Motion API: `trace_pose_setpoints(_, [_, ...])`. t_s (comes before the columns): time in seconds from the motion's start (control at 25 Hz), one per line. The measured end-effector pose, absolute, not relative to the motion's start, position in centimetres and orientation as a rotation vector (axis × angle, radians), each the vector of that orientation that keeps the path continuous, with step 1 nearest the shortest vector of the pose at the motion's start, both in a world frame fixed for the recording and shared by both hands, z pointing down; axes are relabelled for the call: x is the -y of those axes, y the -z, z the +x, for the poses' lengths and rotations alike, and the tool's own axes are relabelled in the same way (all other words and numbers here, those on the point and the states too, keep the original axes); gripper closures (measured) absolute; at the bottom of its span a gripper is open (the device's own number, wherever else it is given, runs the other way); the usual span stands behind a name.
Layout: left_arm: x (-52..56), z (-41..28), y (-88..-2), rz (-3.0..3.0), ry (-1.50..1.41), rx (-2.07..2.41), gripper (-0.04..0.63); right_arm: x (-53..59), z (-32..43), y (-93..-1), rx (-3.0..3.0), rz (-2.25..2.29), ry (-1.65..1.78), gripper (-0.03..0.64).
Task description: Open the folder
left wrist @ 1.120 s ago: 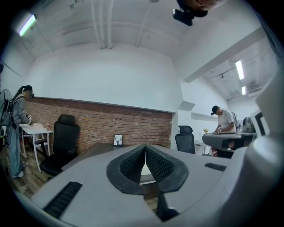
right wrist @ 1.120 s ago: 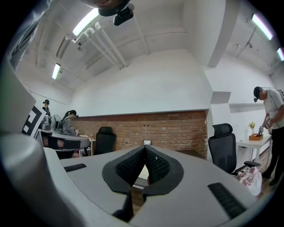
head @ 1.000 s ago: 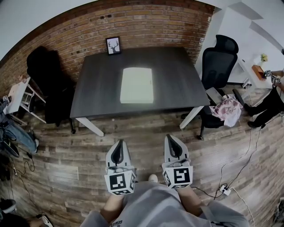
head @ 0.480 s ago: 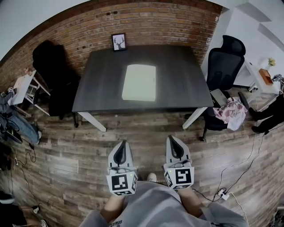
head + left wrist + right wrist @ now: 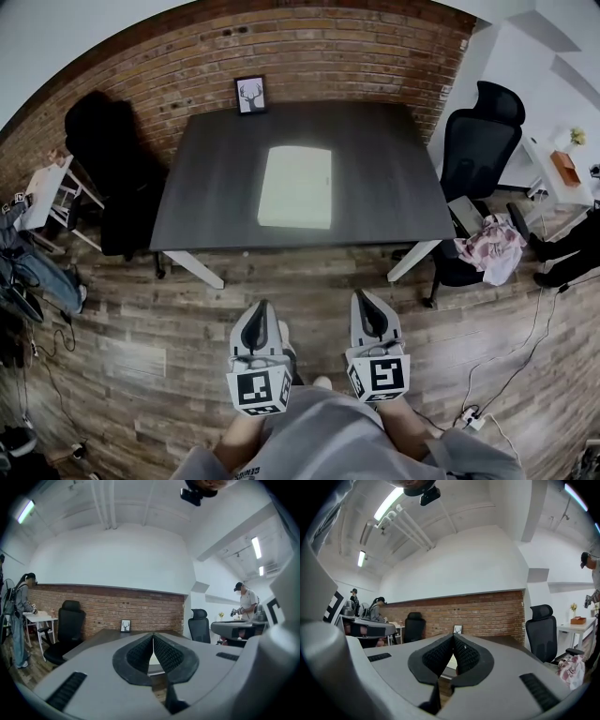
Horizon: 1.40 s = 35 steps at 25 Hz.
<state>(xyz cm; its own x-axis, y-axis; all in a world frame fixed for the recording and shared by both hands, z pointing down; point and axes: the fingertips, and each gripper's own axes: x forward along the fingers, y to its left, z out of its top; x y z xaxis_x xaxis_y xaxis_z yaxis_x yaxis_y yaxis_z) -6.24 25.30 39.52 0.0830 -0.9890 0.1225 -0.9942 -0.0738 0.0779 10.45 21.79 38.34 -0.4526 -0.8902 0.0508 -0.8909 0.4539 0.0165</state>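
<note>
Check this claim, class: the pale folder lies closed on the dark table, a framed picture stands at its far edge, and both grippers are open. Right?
One error: the left gripper and right gripper are shut and empty, as each gripper view shows. The folder, table and framed picture are as stated.

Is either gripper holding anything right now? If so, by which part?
Nothing is held. The left gripper and right gripper are both shut and empty, over the wooden floor; the pale rectangular folder lies untouched on the dark table.
</note>
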Motion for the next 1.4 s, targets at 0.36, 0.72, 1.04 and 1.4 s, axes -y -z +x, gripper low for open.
trace_pose_setpoints(0.36, [-17.4, -8.8, -39.3, 2.262, -0.037, 1.963, 0.591, -14.9, 8.2, -38.4, 2.566, 1.696, -0.015, 0.618])
trace_pose_setpoints(0.72, [-9.5, -12.8, -38.6, 2.348, -0.042, 1.898, 0.591, -7.7, 5.5, -36.9, 2.466, 1.831, 0.015, 0.618])
trace_pose_setpoints(1.04, [-3.5, -15.8, -38.5, 2.399, -0.042, 1.845, 0.591, -2.6, 2.9, -36.7, 2.424, 1.912, -0.021, 0.618])
trace_pose_setpoints(1.4, [0.5, -14.9, -39.4, 2.399, -0.071, 1.809, 0.591, 2.2, 3.7, -37.1, 2.400, 1.920, -0.030, 0.618])
